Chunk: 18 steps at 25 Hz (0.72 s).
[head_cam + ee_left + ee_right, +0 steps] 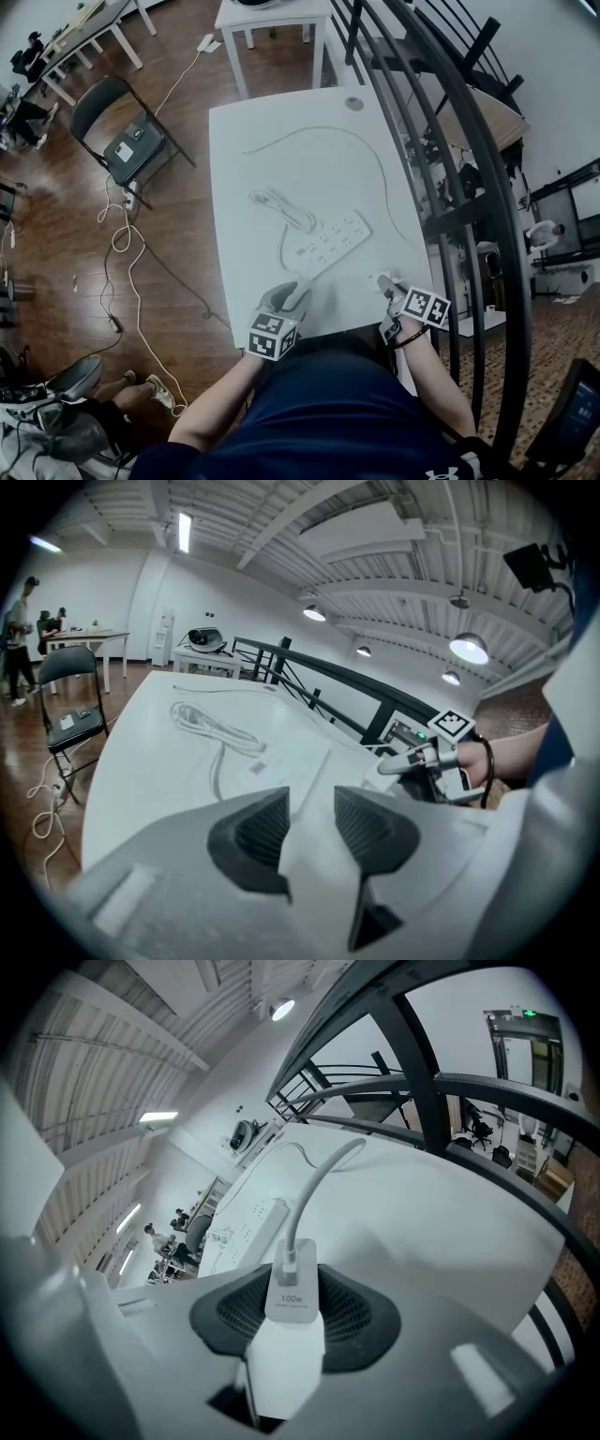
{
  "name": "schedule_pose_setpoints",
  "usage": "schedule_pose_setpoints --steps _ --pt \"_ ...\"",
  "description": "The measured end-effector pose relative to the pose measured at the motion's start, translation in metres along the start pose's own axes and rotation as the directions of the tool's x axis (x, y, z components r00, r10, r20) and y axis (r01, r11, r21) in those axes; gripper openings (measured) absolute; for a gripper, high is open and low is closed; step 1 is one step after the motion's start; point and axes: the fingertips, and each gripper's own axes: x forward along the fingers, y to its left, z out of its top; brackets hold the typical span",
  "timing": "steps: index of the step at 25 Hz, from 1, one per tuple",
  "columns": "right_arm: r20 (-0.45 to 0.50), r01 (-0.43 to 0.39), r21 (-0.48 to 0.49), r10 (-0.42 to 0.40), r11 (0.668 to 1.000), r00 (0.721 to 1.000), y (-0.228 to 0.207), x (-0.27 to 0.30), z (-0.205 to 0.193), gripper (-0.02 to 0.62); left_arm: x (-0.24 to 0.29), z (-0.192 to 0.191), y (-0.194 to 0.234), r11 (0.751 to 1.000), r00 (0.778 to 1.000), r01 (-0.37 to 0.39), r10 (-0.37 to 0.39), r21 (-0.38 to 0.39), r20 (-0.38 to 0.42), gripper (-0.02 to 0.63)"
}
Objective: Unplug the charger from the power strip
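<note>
on the wood floor at far left stood a black folding chair [127, 141], with loose floor cables [127, 248] trailing below it. right of these was the white table [272, 112]. a coiled white cord [281, 208] lay near the table's middle and ran into the power strip [330, 244], which lay flat and slantwise just right of the coil.

the left gripper [296, 287] sat at the strip's near end, by the table's near edge. in the left gripper view its jaws [311, 803] stood partly apart, and the white end of the strip [314, 850] filled the gap between the two ribbed pads, so the gripper looked closed on it. the coil [211, 726] lay farther off on the tabletop.

farther right, near the table's near right corner, the right gripper [392, 291] was held apart from the strip. in the right gripper view its jaws [292, 1283] were clamped on the white charger [286, 1349], marked 100w, which stood upright between the dark pads. the charger was out of the power strip and off to the strip's right. its white cable [314, 1185] left the charger's top, ran up the table's right side [386, 192] and curved back across the far part.

at far right a dark metal railing [450, 150] ran along beside the table.
</note>
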Motion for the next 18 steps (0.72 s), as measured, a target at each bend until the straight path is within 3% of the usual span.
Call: schedule_pose_setpoints --steps 8,18 --pt "0.021 0.050 -0.049 -0.049 0.998 0.999 -0.0038 -0.0002 0.0037 0.212 0.0020 0.0006 0.0004 1.000 1.000 0.009 -0.009 0.004 -0.004 0.152" --pt "0.021 0.069 -0.040 -0.068 0.997 0.997 -0.0065 0.0005 0.0043 0.213 0.0060 0.0061 0.0033 1.000 1.000 0.023 -0.023 0.013 -0.003 0.152"
